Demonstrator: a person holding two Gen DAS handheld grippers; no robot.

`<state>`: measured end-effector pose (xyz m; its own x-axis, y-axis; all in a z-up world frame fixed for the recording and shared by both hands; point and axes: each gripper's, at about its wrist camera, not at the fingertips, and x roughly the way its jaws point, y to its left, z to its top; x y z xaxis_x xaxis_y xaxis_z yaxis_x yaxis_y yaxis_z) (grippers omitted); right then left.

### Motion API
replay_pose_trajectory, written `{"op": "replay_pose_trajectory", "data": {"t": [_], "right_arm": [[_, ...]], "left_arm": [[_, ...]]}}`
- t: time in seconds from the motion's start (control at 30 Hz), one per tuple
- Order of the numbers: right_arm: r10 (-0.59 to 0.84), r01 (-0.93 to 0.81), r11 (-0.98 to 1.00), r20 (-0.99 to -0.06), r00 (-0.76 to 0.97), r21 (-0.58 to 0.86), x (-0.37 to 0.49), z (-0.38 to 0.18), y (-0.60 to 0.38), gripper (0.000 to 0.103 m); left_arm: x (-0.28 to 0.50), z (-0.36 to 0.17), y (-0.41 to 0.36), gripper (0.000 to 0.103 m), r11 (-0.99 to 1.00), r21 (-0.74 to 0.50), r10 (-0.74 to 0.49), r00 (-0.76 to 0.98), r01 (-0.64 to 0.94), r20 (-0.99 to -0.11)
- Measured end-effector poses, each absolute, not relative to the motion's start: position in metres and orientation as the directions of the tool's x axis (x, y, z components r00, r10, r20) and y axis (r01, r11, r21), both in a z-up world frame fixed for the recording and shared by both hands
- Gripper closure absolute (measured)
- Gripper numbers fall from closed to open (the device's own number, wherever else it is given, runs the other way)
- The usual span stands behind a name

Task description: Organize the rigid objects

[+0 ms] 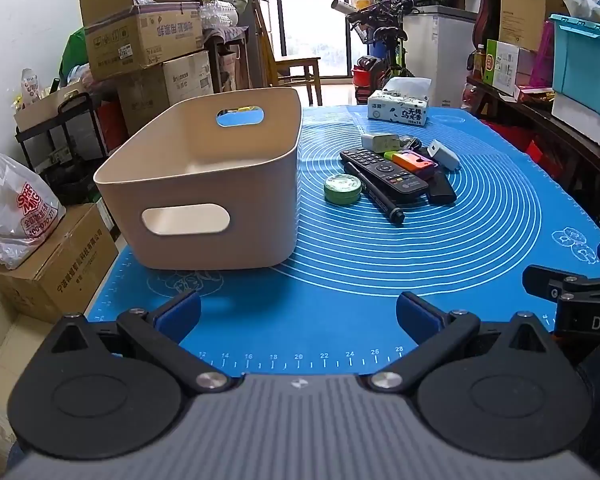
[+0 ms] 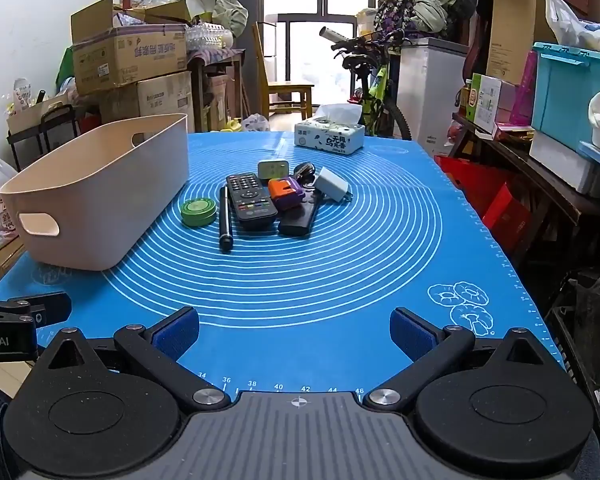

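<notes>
A beige plastic bin [image 1: 204, 184] [image 2: 100, 200] with handle cut-outs stands on the left of the blue mat [image 1: 380, 280] [image 2: 300, 280]. Beside it lies a cluster of small items: a green round tin [image 1: 342, 189] [image 2: 198, 211], a black pen [image 1: 376, 194] [image 2: 225, 218], a black remote [image 1: 384, 170] [image 2: 251, 200], an orange and purple gadget [image 1: 414, 162] [image 2: 286, 193], a white charger [image 1: 443, 155] [image 2: 332, 188] and a second dark remote [image 2: 300, 220]. My left gripper [image 1: 298, 316] and right gripper [image 2: 294, 332] hover open over the mat's near edge, well short of everything, with nothing between their fingers.
A tissue pack [image 1: 398, 108] [image 2: 330, 138] sits at the mat's far end. Cardboard boxes [image 1: 140, 40] stack up on the left, and a cluttered side table with a teal crate [image 2: 572, 92] runs along the right. A bicycle [image 2: 376, 92] stands behind the table.
</notes>
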<state>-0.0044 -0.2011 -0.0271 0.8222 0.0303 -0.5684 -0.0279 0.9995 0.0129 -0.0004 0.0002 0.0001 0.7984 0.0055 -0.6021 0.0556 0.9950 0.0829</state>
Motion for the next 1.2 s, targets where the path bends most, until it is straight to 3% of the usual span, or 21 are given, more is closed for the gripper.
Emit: {"op": "replay_pose_trajectory", "data": {"t": [1.2], "right_arm": [[0.028, -0.029, 1.0, -0.574, 0.818, 0.006, -0.0064, -0.0262, -0.1983, 0.003]], "left_arm": [[-0.0008, 0.0022, 0.0028, 0.0, 0.994, 0.096, 0.01, 0.801, 0.059, -0.599]]}}
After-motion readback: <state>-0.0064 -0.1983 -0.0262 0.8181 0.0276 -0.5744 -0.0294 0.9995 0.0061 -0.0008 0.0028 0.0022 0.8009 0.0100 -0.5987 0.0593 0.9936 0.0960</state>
